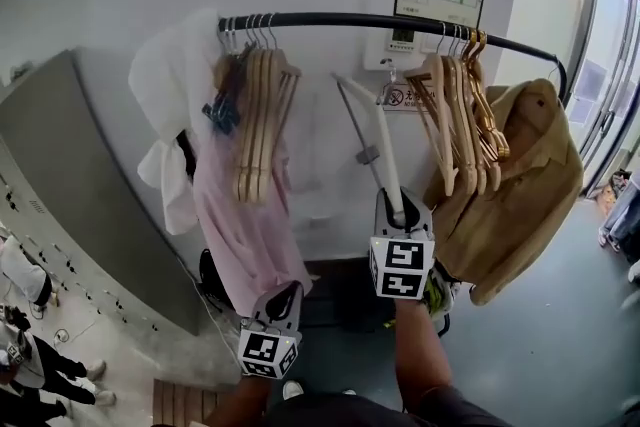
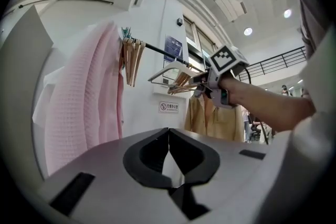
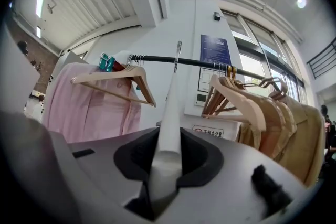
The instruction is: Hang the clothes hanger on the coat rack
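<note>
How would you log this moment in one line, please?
right claw: shut on white hanger | hanger: held up near rail, between wooden hanger groups | left claw: shut, empty

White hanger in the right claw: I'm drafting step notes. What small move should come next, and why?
Probably raise it slightly and ease its hook over the black rail. The right claw grips the white hanger, its hook near the bare stretch between the wooden hangers, apparently not yet hung.
</note>
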A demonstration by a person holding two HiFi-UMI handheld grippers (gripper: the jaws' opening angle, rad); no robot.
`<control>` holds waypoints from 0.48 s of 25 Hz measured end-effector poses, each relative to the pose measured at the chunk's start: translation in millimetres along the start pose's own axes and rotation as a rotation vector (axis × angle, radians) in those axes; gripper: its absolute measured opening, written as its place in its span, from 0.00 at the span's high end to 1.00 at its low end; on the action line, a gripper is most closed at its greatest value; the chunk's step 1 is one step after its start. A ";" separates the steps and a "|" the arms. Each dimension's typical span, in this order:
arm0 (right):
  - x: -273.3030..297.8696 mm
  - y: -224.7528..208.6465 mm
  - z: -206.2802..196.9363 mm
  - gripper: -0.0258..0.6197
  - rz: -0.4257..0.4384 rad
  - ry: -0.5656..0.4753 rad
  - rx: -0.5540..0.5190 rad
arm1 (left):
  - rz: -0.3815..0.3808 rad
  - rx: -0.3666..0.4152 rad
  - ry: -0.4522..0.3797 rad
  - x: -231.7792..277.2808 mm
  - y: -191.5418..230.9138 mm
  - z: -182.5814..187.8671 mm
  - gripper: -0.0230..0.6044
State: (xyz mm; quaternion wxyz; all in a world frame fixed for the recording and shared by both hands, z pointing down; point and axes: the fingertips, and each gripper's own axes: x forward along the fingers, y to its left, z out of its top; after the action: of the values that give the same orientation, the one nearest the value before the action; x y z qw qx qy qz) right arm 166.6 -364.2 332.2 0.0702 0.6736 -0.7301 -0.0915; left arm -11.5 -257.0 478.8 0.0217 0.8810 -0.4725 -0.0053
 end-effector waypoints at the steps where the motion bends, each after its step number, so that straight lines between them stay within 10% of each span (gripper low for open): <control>1: 6.7 -1.9 10.2 0.82 -0.004 -0.001 -0.005 | -0.010 0.005 -0.006 -0.5 -2.0 1.8 0.95; 12: 80.4 -35.4 73.4 0.82 -0.061 0.036 -0.050 | -0.040 -0.007 -0.011 -0.2 2.2 0.8 0.95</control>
State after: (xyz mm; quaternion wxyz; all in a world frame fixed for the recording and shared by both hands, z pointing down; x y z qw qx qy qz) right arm 177.7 -444.2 251.1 0.0972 0.6952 -0.7052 -0.0999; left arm -13.5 -258.1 478.0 0.0220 0.8902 -0.4549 -0.0125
